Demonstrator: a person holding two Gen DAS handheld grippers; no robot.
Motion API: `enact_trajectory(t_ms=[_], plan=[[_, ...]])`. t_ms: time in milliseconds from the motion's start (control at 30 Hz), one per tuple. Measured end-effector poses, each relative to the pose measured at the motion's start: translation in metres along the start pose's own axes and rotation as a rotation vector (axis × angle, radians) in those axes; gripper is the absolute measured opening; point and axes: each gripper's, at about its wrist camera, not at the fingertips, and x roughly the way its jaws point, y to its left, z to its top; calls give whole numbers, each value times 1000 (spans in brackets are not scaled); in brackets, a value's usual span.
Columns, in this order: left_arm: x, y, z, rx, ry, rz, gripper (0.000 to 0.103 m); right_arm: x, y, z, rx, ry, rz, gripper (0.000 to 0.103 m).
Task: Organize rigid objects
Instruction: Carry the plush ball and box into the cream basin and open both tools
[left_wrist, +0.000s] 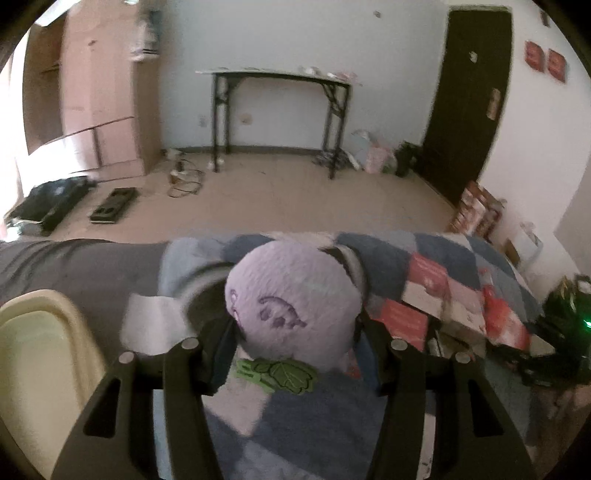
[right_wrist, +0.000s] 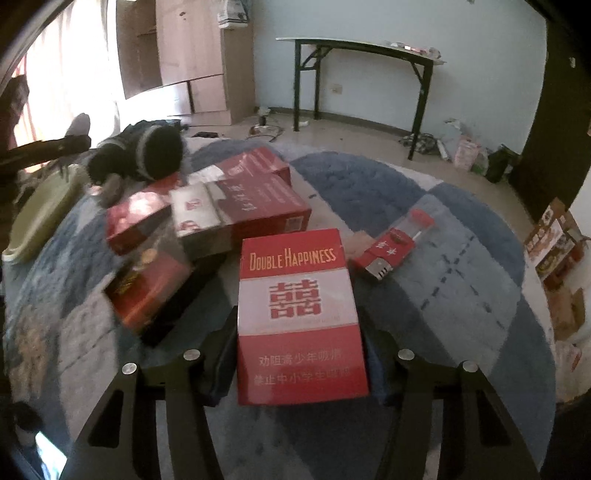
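While the right gripper (right_wrist: 301, 373) is closing its two fingers on the side faces of the red-and-white Double Happiness carton (right_wrist: 301, 317), the carton is sitting upright between them, over the blue patchwork blanket (right_wrist: 461, 258) that covers the bed. The carton is judged to be light, stiff cardboard with a glossy wrap; the faces are likely slippery and will dent under hard pressure, so the hold belongs low on the narrow sides, near the corners where the board is strongest. A heap of similar red boxes (right_wrist: 240, 206) is lying just beyond it, and a smaller red pack (right_wrist: 388, 247) is lying apart to the right. The left gripper (left_wrist: 295, 354) is clamping a purple plush toy (left_wrist: 291, 306), which is soft and compressing between the fingers. A cream tray (left_wrist: 44, 354) is resting at the left edge, near the toy.
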Motion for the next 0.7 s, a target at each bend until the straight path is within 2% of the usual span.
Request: enact_trajectory(t_ms=[100, 200, 300, 367, 567, 600, 700], plan=[[-20, 22, 4, -33, -44, 134, 57, -35, -7, 7, 22, -58, 31, 56], [-44, 60, 3, -111, -73, 281, 57, -73, 12, 17, -1, -159, 91, 56], [-71, 114, -9, -241, -82, 407, 57, -92, 62, 34, -92, -214, 179, 56], [-81, 151, -23, -344, -65, 469, 57, -93, 110, 53, -161, -226, 246, 56], [-86, 243, -83, -643, 19, 538, 57, -52, 262, 106, -356, -167, 441, 56], [-84, 256, -95, -689, 35, 531, 57, -42, 286, 110, -386, -145, 464, 56], [-79, 278, -116, -747, 67, 501, 57, -2, 365, 112, -509, -42, 477, 56]])
